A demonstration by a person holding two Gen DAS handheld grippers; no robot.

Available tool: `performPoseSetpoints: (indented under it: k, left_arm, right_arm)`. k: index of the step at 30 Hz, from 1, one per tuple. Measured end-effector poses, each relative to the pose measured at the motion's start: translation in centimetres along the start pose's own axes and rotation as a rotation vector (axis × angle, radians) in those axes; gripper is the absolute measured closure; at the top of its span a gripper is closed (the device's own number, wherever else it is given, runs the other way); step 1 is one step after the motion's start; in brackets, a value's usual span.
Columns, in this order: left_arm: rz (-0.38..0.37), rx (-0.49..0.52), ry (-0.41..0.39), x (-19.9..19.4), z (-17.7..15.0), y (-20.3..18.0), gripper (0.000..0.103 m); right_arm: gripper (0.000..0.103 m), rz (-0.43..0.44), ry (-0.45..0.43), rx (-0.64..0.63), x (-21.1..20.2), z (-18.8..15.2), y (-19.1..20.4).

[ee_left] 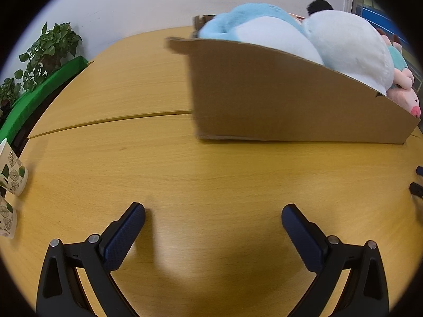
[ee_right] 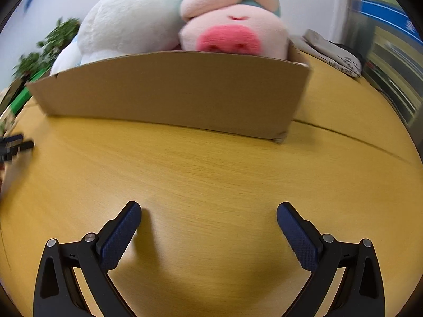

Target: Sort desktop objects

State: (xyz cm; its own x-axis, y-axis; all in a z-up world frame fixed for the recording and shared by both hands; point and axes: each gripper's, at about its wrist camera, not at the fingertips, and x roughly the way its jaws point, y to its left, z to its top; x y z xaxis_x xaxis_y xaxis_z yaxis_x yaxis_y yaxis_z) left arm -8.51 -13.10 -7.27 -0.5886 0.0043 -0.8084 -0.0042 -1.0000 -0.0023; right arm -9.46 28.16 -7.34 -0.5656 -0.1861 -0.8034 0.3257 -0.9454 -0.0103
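Observation:
A cardboard box [ee_left: 277, 100] stands on the wooden table [ee_left: 185, 171] and holds plush toys: a blue and white one [ee_left: 259, 26], a large white one [ee_left: 351, 47] and a pink pig [ee_left: 407, 100]. In the right wrist view the box [ee_right: 171, 89] is straight ahead, with the white plush [ee_right: 127, 23] and the pig [ee_right: 232, 34] above its rim. My left gripper [ee_left: 212, 212] is open and empty above the bare table in front of the box. My right gripper [ee_right: 208, 210] is open and empty too.
Two leaf-print paper cups [ee_left: 12, 171] stand at the table's left edge. A green pad [ee_left: 39, 92] and potted plants [ee_left: 50, 47] lie beyond it. Grey cloth [ee_right: 335, 52] lies on the table right of the box. The other gripper's tips show at the edges [ee_left: 417, 185] [ee_right: 15, 145].

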Motion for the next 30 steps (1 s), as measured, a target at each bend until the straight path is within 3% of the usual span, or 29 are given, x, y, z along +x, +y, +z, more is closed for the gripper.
performPoseSetpoints:
  k: [4,7,12,15,30]
  left_arm:
    - [-0.016,0.019,0.0,-0.3,-0.4,4.1,0.0]
    - [-0.039,0.05,0.001,-0.2,-0.2,5.3,0.0]
    - [-0.078,0.103,0.001,0.0,0.2,7.4,0.0]
    - [-0.098,0.129,0.002,0.1,0.4,8.3,0.0]
    - [-0.099,0.131,0.001,0.0,0.4,8.5,0.0]
  right_arm:
    - [0.0,0.024,-0.001,-0.029,-1.0,-1.6,-5.3]
    - [0.0,0.102,-0.003,-0.134,-1.6,-2.5,-8.3]
    - [0.0,0.25,-0.006,-0.332,-1.5,-2.3,-10.9]
    - [0.0,0.294,-0.009,-0.391,-1.3,-2.1,-11.5]
    - [0.0,0.3,-0.008,-0.415,-1.3,-1.8,-11.2]
